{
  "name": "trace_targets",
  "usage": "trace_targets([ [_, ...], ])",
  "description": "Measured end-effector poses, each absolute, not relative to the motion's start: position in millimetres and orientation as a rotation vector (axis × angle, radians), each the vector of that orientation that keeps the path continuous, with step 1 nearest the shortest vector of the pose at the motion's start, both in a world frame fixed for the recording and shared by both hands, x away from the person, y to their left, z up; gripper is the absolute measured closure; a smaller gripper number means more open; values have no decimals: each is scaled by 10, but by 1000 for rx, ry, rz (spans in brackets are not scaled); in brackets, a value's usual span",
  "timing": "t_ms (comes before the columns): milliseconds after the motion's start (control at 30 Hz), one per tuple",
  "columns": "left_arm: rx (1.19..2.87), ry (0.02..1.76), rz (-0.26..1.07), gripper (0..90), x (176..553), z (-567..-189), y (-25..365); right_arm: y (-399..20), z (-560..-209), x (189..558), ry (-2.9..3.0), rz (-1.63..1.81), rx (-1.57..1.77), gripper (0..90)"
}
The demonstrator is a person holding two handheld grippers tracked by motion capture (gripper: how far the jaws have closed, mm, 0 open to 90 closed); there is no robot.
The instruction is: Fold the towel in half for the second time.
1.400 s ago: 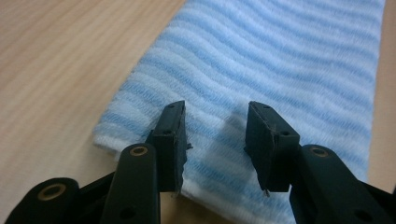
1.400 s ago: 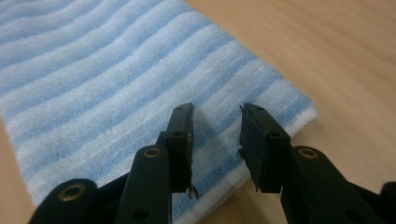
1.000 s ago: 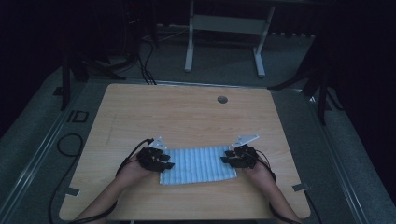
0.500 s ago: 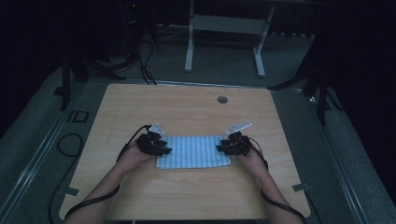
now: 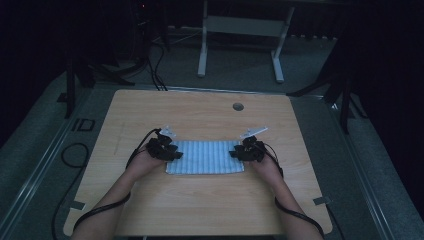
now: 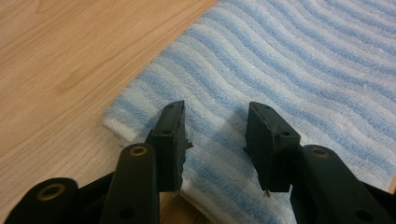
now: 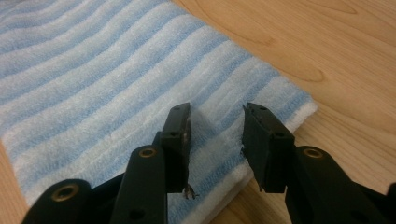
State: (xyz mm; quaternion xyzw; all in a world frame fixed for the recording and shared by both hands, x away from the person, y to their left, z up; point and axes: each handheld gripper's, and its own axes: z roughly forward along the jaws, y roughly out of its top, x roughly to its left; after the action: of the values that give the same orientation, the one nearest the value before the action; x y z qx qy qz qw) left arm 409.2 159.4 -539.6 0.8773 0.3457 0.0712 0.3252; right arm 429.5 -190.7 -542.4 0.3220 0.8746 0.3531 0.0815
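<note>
striped towel (image 5: 205, 157) folded flat mid-table | left gripper (image 6: 215, 137) and right gripper (image 7: 215, 135) jaws apart over its ends | further folds, if any, undone

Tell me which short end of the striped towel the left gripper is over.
The left gripper, jaws open, is over the striped towel's left short end; the right gripper is at the opposite end.

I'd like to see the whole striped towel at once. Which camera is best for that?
The high view: the blue-and-white striped towel lies flat there with all its edges visible between both grippers. The left and right gripper views show close-ups of one end each, stripes and weave sharp, beyond open jaws.
</note>
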Motion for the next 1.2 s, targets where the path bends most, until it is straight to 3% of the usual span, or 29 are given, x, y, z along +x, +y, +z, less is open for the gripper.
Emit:
trace_targets([
  [100, 2290, 915, 178, 547, 4096, -5391, 1587, -1898, -5414, 4280, 2616, 1050, 957, 574],
  [200, 2265, 927, 162, 458, 4080, -5353, 1593, -1875, -5364, 4251, 2616, 1036, 948, 526],
  [300, 2224, 928, 169, 321, 4028, -5300, 1591, -1874, -5292, 4208, 2606, 1083, 936, 435],
  [433, 2173, 903, 207, 163, 3949, -5243, 1575, -1908, -5195, 4160, 2585, 1201, 898, 228],
  [567, 2135, 893, 237, 123, 3875, -5221, 1599, -1970, -5163, 4125, 2530, 1275, 906, 144],
  [633, 2136, 890, 246, 64, 3838, -5227, 1616, -2010, -5178, 4115, 2520, 1299, 904, 141],
  [1200, 2074, 984, 300, 62, 3495, -5344, 2083, -2312, -5230, 3939, 2433, 1255, 923, 136],
])
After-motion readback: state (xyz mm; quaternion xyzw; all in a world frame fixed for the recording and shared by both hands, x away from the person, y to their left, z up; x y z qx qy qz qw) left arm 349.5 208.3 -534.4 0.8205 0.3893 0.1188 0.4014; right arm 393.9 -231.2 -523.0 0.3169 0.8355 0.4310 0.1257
